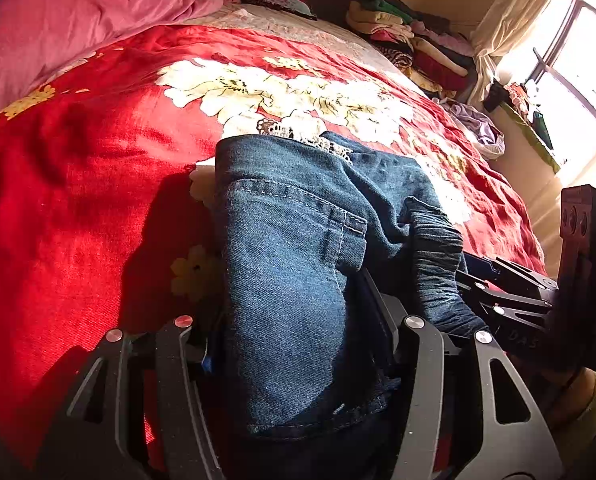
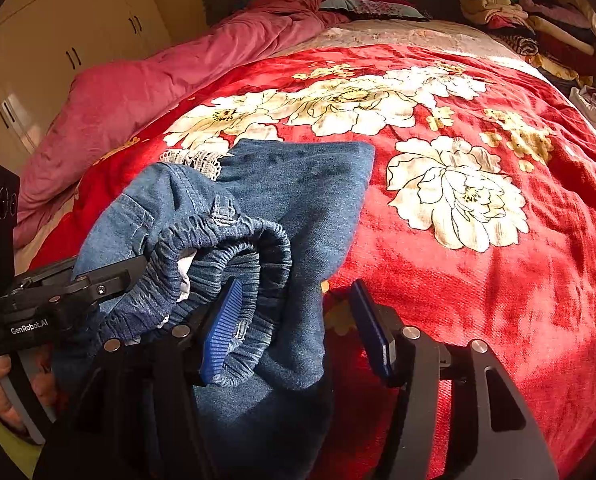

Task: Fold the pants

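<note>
Folded jeans lay on the near part of a red floral blanket, doubled over with the elastic waistband on top at the near end and a lace trim showing at the far fold. The right gripper stood with its jaws apart: the left blue pad lay against the waistband while the other pad was clear of the cloth, so no grip was made. The left gripper straddled the near edge of the jeans with its jaws spread; its pads were hidden by denim, and pressure on the cloth could not be confirmed. Risks, as judged: the springy waistband could roll open and undo the fold; a ribbed pad withdrawn along the elastic could drag the top layer askew; the soft, rumpled blanket offered uneven support, so the bundle could slump toward the near edge of the bed.
</note>
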`<state>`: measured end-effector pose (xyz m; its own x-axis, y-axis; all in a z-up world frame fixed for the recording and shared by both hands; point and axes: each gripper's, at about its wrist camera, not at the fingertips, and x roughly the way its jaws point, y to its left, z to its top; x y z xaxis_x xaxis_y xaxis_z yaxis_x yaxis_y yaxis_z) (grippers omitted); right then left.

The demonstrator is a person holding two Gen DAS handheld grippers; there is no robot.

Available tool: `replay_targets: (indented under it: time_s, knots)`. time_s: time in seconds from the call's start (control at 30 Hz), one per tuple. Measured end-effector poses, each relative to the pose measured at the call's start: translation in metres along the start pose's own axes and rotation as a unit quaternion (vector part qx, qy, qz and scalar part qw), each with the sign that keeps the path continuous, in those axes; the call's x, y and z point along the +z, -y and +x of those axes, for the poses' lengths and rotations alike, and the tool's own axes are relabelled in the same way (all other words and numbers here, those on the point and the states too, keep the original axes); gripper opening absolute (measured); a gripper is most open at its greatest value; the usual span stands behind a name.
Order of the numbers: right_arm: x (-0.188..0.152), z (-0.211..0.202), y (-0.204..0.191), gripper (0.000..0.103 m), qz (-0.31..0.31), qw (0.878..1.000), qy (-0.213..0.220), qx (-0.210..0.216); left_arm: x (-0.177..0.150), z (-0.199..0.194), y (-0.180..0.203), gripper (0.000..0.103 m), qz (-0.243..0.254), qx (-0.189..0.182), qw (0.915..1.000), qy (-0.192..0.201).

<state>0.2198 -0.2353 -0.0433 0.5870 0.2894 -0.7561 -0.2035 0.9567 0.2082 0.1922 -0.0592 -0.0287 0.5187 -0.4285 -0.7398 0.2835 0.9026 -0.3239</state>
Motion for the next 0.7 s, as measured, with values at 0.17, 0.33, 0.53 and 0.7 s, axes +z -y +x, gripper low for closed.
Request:
replay_targets:
  time_s: [0.17,0.33,0.53,0.7]
  knots:
    - [0.001,-0.004,-0.004,0.06,-0.009,1.0,0.003,-0.013,0.0,-0.001,0.0,0.05,0.0,0.0,1.0,0.001]
    - [-0.001,-0.014,-0.006,0.061,-0.011,1.0,0.012,-0.013,-0.001,-0.009,0.002,0.052,0.001,-0.001,1.0,0.005]
    - [-0.004,-0.029,-0.008,0.074,-0.01,0.999,0.029,-0.021,-0.003,-0.024,0.005,0.055,0.002,0.0,0.9998,0.019]
    - [-0.007,-0.042,-0.01,0.074,-0.007,0.999,0.042,-0.014,-0.006,-0.039,0.007,0.06,0.003,0.004,0.9995,0.03]
